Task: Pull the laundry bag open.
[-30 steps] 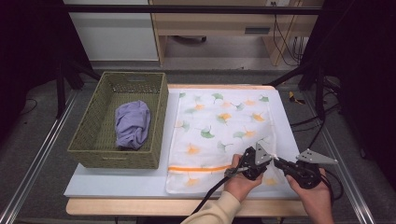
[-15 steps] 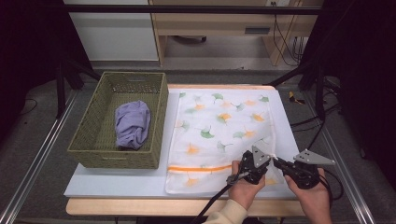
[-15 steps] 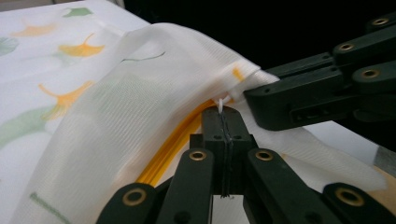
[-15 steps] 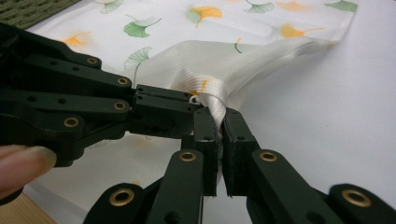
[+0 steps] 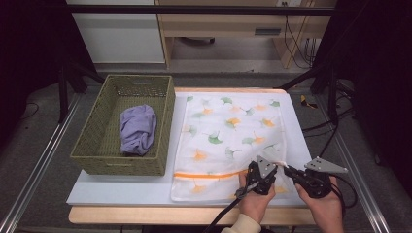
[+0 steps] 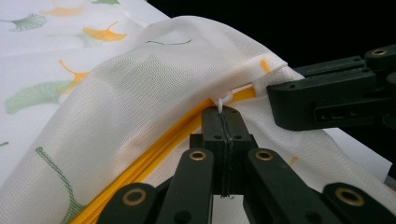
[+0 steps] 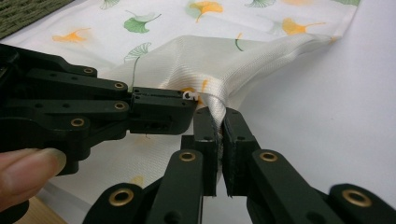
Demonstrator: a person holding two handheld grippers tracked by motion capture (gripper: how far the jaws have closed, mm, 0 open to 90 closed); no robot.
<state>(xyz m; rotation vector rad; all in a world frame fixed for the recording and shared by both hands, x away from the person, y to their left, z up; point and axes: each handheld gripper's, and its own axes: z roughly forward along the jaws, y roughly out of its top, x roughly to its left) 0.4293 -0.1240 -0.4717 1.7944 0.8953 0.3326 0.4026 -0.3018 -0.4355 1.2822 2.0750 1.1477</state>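
On the white table (image 5: 121, 191) beside a green basket (image 5: 97, 160) holding a purple cloth (image 5: 137, 128), the leaf-printed mesh bag (image 5: 228, 131) lies flat, its near right corner lifted by the right gripper (image 7: 219, 123) pinching fabric and the left gripper (image 6: 224, 114) clamped on the white zipper pull (image 6: 223, 100).

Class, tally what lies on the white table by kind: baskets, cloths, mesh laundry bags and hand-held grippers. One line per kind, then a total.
Woven basket: 1
Purple cloth, lying in the basket: 1
Mesh laundry bag with ginkgo-leaf print and orange zipper: 1
Hand-held grippers: 2, the left hand-held gripper and the right hand-held gripper
Total: 5
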